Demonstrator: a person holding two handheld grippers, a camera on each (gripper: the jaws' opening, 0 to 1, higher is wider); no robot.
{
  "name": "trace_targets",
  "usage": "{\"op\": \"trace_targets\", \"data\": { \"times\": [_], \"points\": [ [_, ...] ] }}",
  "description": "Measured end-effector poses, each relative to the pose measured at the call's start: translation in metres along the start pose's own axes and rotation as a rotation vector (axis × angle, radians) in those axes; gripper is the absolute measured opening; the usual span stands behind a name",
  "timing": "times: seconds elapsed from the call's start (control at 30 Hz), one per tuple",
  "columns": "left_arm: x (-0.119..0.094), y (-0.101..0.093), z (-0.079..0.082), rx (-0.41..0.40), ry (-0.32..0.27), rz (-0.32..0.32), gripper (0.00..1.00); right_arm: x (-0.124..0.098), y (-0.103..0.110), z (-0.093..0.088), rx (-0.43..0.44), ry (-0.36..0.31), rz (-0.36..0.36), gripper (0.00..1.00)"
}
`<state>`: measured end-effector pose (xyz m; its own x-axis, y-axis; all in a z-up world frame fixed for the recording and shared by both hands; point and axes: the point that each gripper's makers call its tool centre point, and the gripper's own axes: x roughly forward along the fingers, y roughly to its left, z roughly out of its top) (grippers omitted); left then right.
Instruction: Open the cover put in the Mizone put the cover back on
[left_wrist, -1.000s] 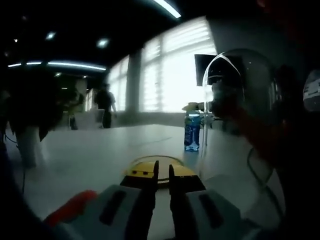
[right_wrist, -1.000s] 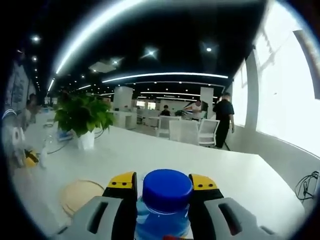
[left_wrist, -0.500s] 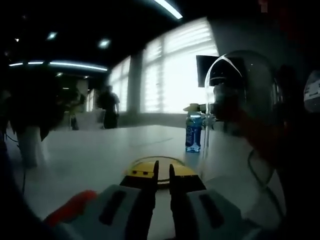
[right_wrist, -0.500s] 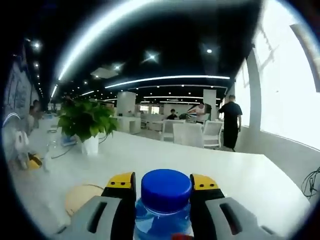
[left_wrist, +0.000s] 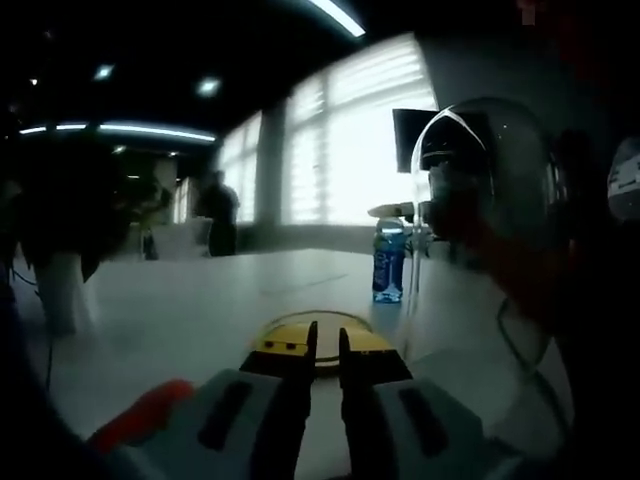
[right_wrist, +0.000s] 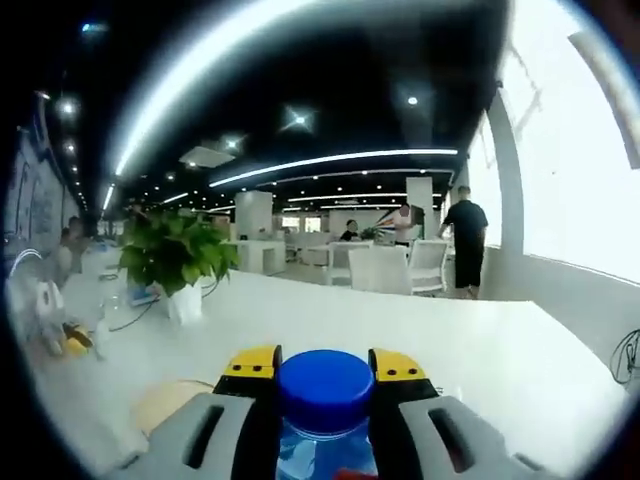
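In the left gripper view, my left gripper has its jaws together with only a thin slit and nothing visible between them. Just beyond them a round wooden base lies on the white table. A clear dome cover looms close on the right; what holds it I cannot tell. Past its left edge the Mizone bottle is upright, gripped near its top by my right gripper. In the right gripper view, my right gripper is shut on the blue-capped Mizone bottle, and the wooden base lies low on the left.
A potted plant in a white pot stands on the table at the left. Small items lie near the table's left edge. White chairs and people are at the far end by the bright windows.
In the left gripper view the bottle and right gripper have drifted slightly right, towards the dome's edge. In the right gripper view the cap sits lower. The left gripper has stayed put.
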<state>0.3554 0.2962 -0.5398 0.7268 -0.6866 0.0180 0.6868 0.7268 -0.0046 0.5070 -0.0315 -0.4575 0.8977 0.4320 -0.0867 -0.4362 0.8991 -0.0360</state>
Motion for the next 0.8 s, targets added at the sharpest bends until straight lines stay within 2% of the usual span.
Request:
{"op": "trace_targets", "data": {
  "times": [0.27,0.33,0.4,0.53,0.8],
  "points": [
    [0.001,-0.001,-0.002,0.007,0.009,-0.003,0.00,0.000,-0.003,0.000,0.014,-0.007,0.009,0.26],
    [0.000,-0.001,-0.002,0.008,0.008,-0.002,0.00,0.001,-0.004,0.003,0.014,-0.054,0.007,0.26],
    [0.000,-0.001,-0.001,0.008,0.004,0.001,0.00,-0.003,-0.004,0.004,-0.031,-0.093,-0.004,0.26],
    [0.000,0.000,-0.001,0.009,0.006,0.003,0.00,-0.010,-0.002,0.005,-0.056,-0.092,0.003,0.26],
    [0.001,-0.001,-0.004,0.020,0.018,0.002,0.00,-0.018,0.001,0.005,0.005,-0.083,0.022,0.24]
  ]
}}
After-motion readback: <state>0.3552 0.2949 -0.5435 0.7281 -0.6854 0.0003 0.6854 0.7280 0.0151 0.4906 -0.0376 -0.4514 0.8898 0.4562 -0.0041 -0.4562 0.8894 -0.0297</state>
